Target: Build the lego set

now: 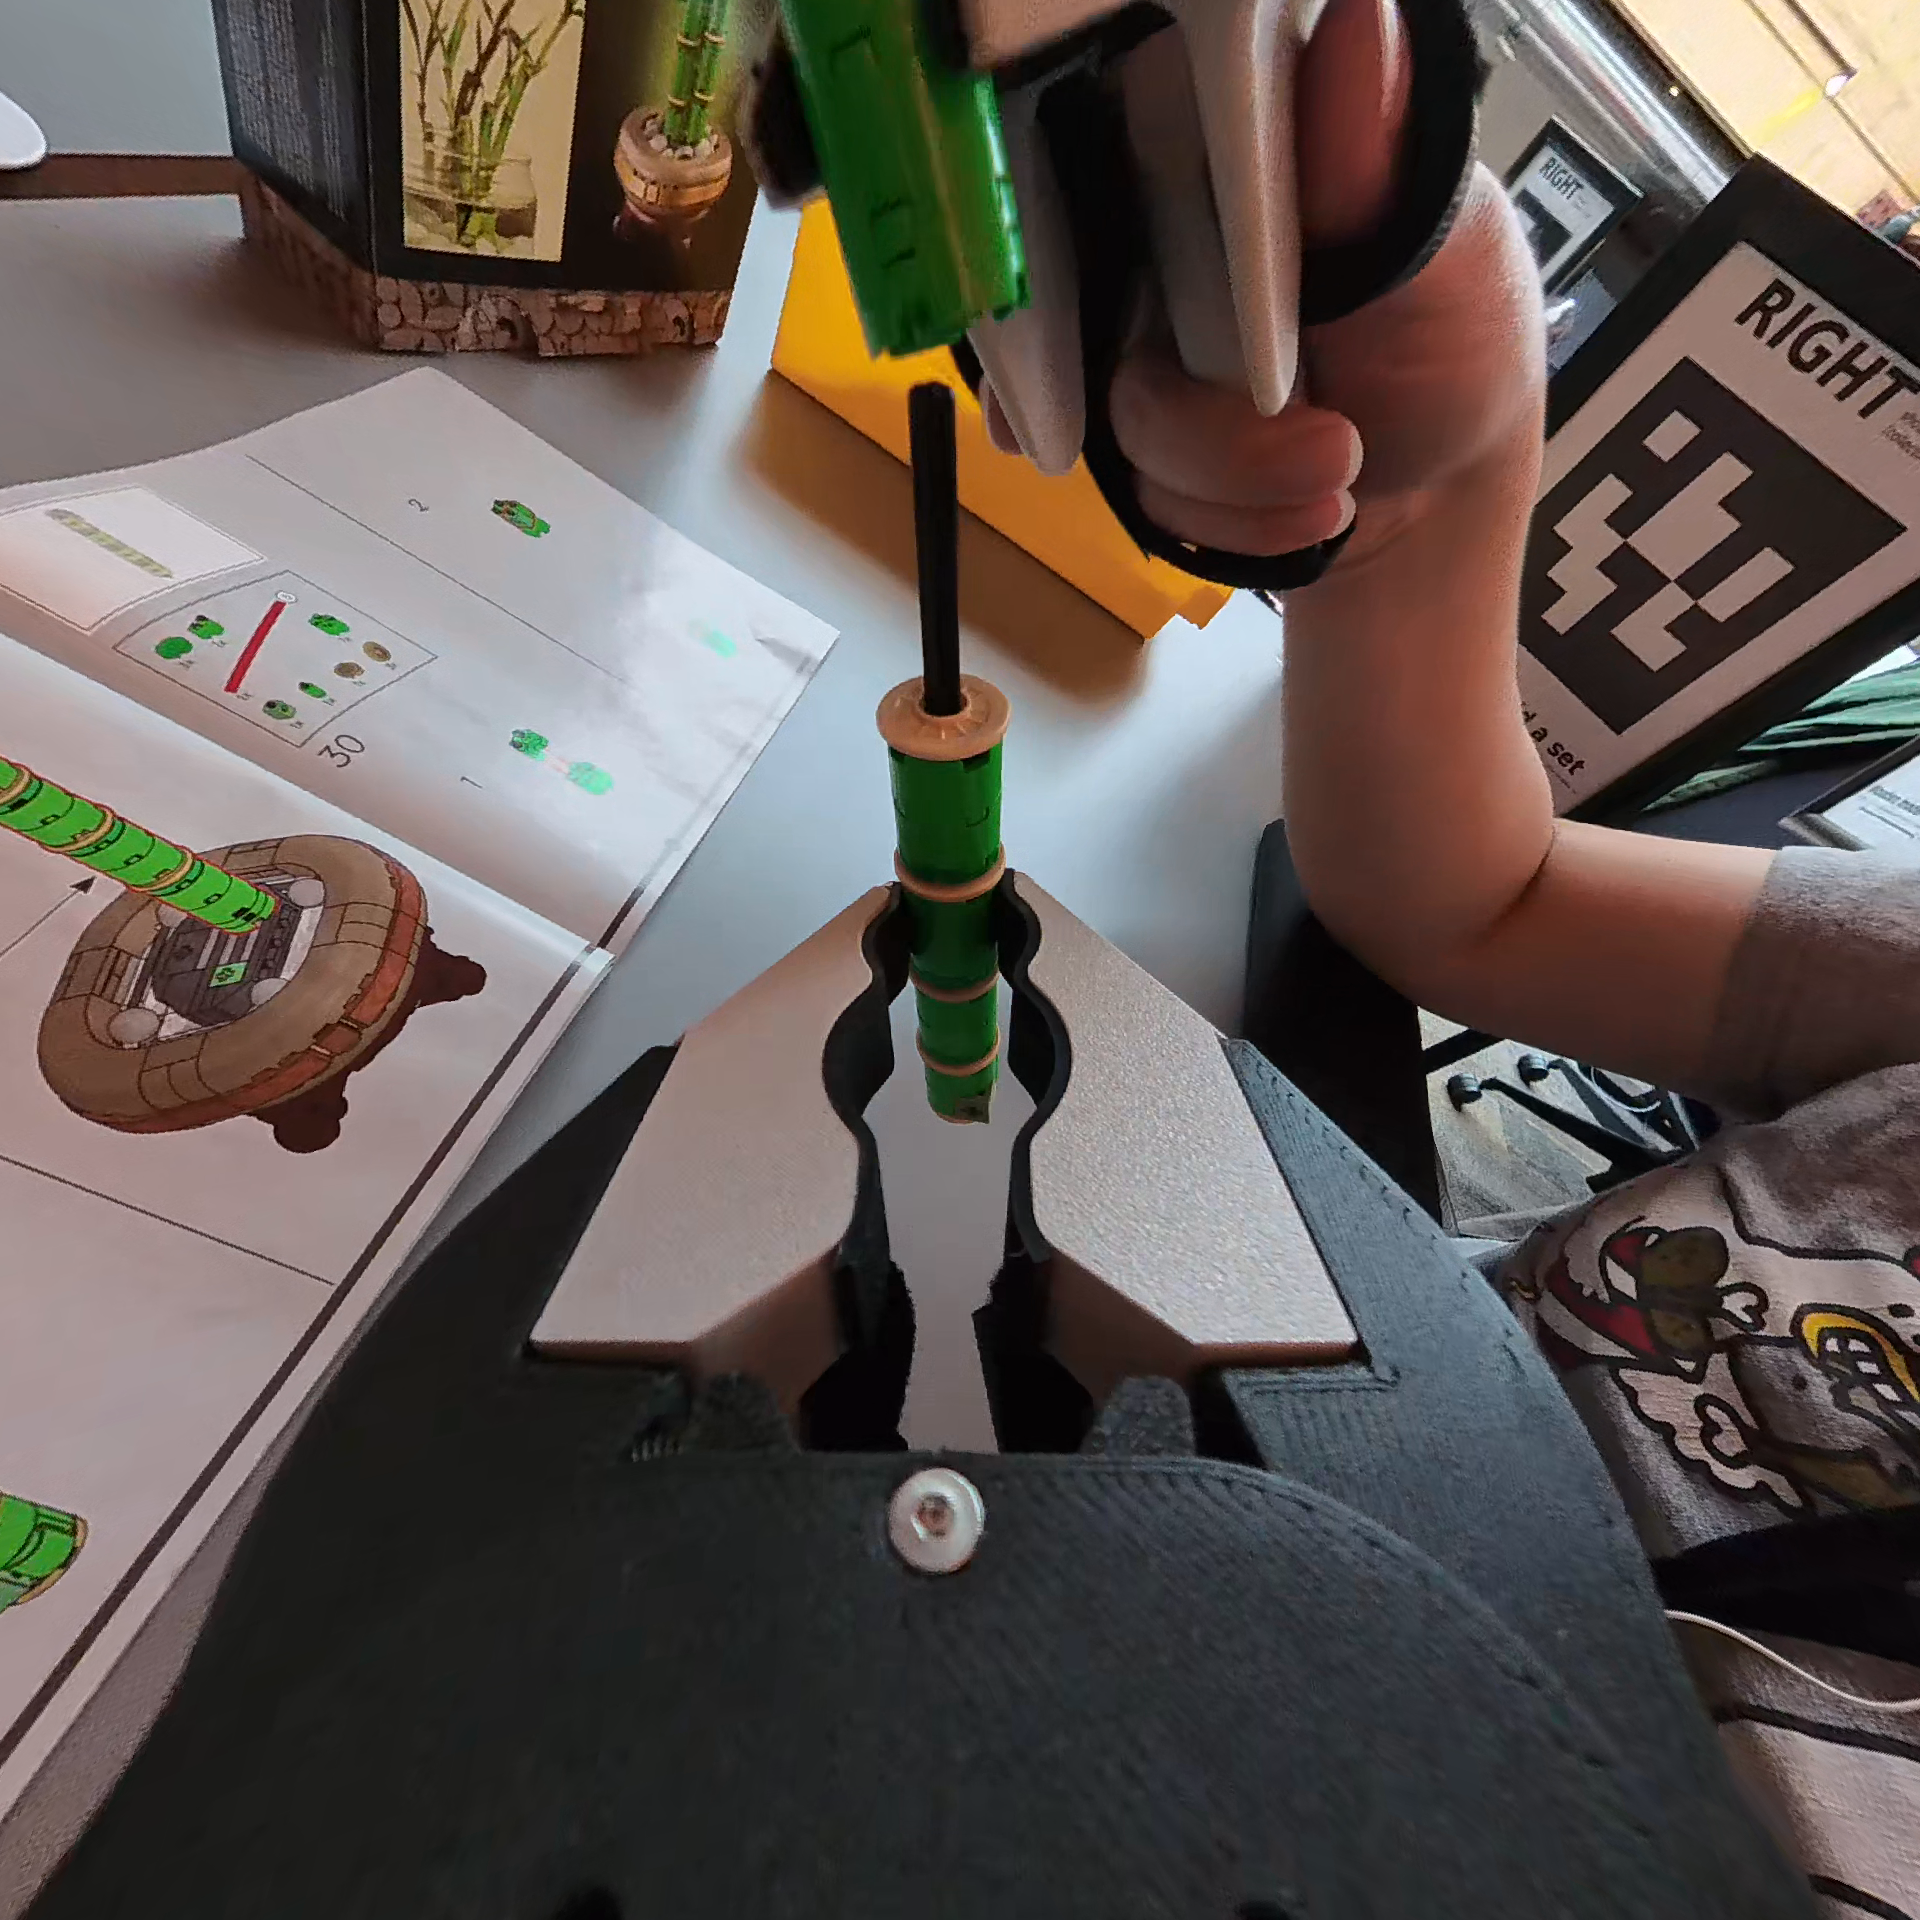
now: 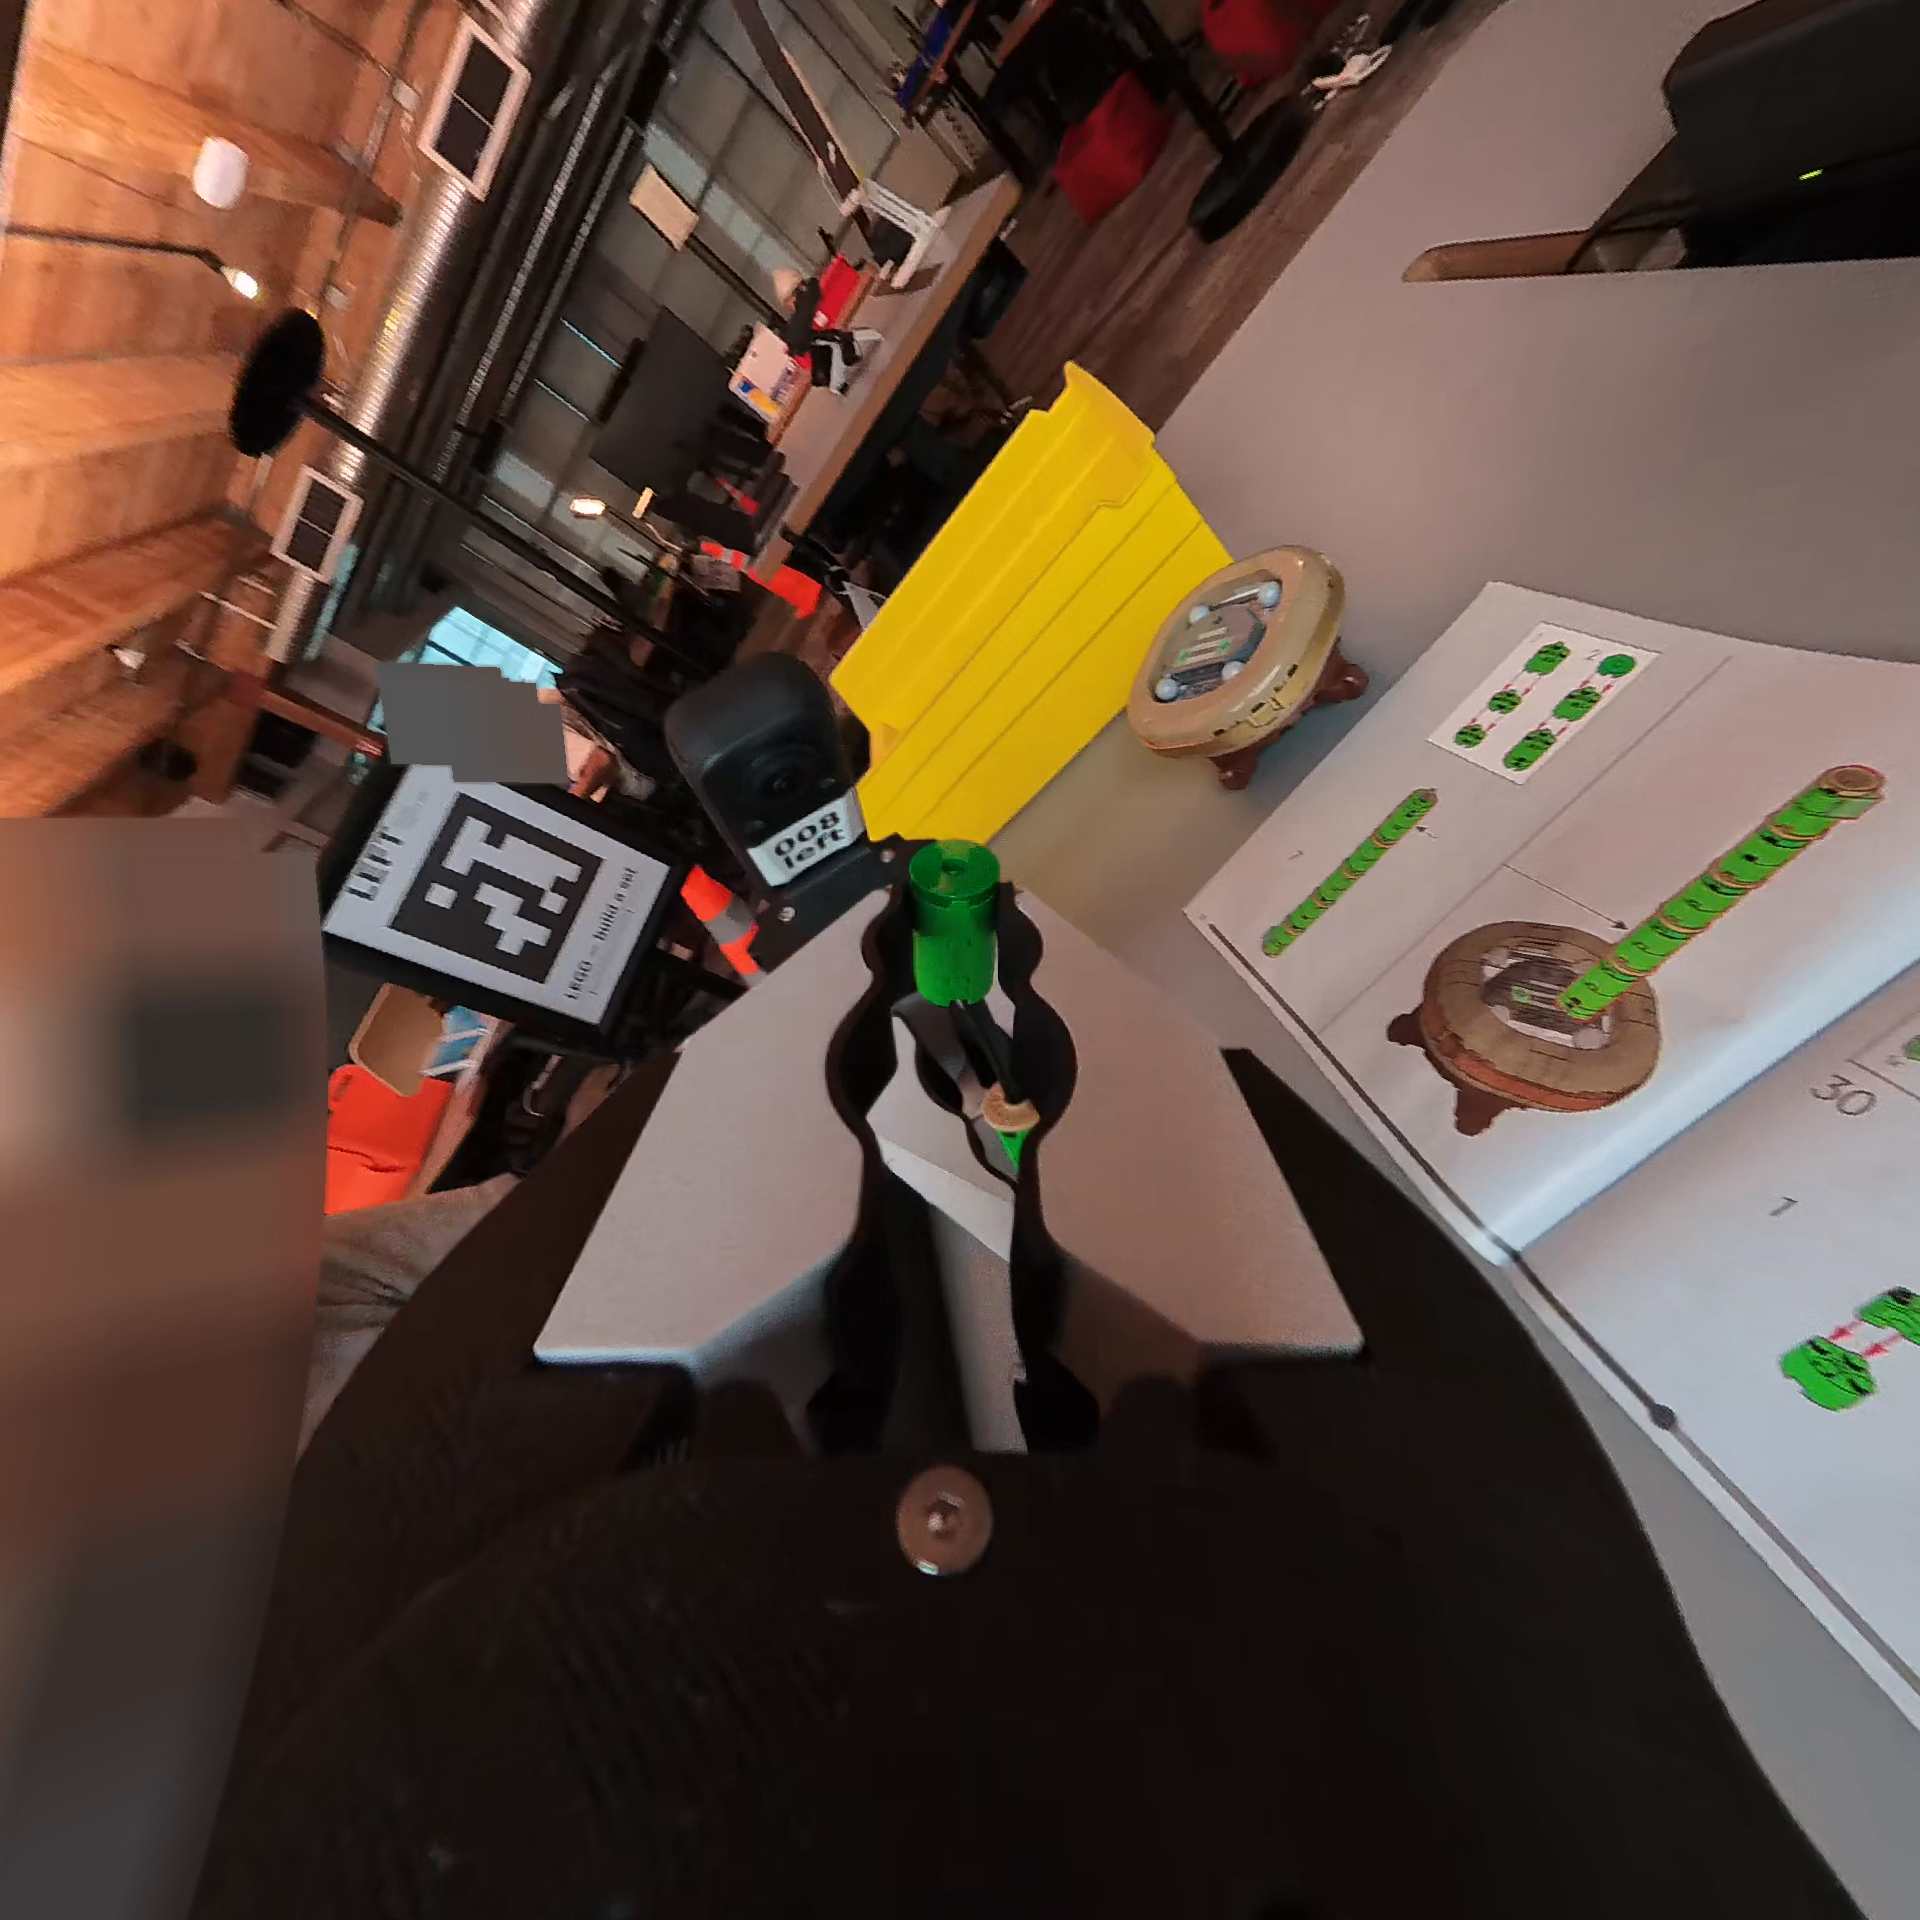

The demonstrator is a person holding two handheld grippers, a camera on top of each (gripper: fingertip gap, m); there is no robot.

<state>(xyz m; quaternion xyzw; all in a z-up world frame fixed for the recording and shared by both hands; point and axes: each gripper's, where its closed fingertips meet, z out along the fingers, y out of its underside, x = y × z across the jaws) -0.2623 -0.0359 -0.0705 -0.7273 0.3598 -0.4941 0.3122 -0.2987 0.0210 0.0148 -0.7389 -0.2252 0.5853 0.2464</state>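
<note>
My left gripper (image 1: 951, 904) is shut on a green bamboo stalk (image 1: 948, 831) with tan rings and holds it upright. A black axle (image 1: 932, 540) sticks up out of the stalk's top ring. My right gripper (image 2: 951, 935) is shut on a green cylinder piece (image 2: 951, 920). In the left wrist view this piece (image 1: 914, 177) hangs tilted just above the axle tip without touching it, held by the right gripper (image 1: 987, 156) in a person's hand (image 1: 1351, 436). In the right wrist view the axle and top ring (image 2: 1010, 1114) show between the fingers.
An open instruction booklet (image 1: 364, 727) lies on the grey table, also in the right wrist view (image 2: 1558, 935). A round tan base (image 2: 1236, 665) stands beside a yellow tray (image 2: 1039, 613). The set's box (image 1: 468, 156) stands at the back. A marker board (image 1: 1714, 520) is at right. There is about 10 centimetres between the tips of the two grippers.
</note>
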